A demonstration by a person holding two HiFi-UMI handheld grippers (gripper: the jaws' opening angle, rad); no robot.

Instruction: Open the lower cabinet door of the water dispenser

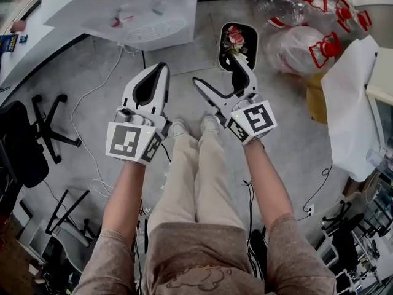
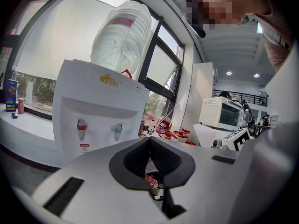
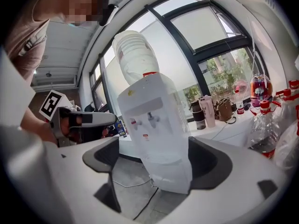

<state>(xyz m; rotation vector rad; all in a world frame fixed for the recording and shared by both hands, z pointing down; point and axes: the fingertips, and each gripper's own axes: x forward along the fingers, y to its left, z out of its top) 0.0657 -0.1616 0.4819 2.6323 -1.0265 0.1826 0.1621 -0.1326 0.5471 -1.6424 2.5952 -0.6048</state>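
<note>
A: Where's the unit?
B: Water dispenser [image 1: 141,11] sits top centre-left in head view, on the floor, well apart from both tools. Right gripper view has the water dispenser [image 3: 159,125] mid-frame; left gripper view has it [image 2: 93,120] left of centre. Inverted bottle [image 3: 135,50] on top.

A: Tool states?
B: L tool [image 1: 161,66] has its tips together w/ nothing betw them. Left gripper view shows the L tool [image 2: 150,139] the same. R tool [image 1: 216,67] is spread wide and empty. In right gripper view the R tool [image 3: 156,157] only frames the far-off dispenser thru the gap.

A: Lower door?
B: Lower cabinet door [image 3: 168,167] sits flush w/ the body, as far as right gripper view shows. Neither tool is touching it.

A: Surroundings?
B: Bin [image 1: 221,42] w/ red wrappers, top centre, just right of the dispenser. Clear bottles w/ red caps [image 1: 301,51] upper right. Office chair [image 1: 21,146] at left edge. Tools are side by side, apart, ahead of the person's legs [image 1: 190,177].
</note>
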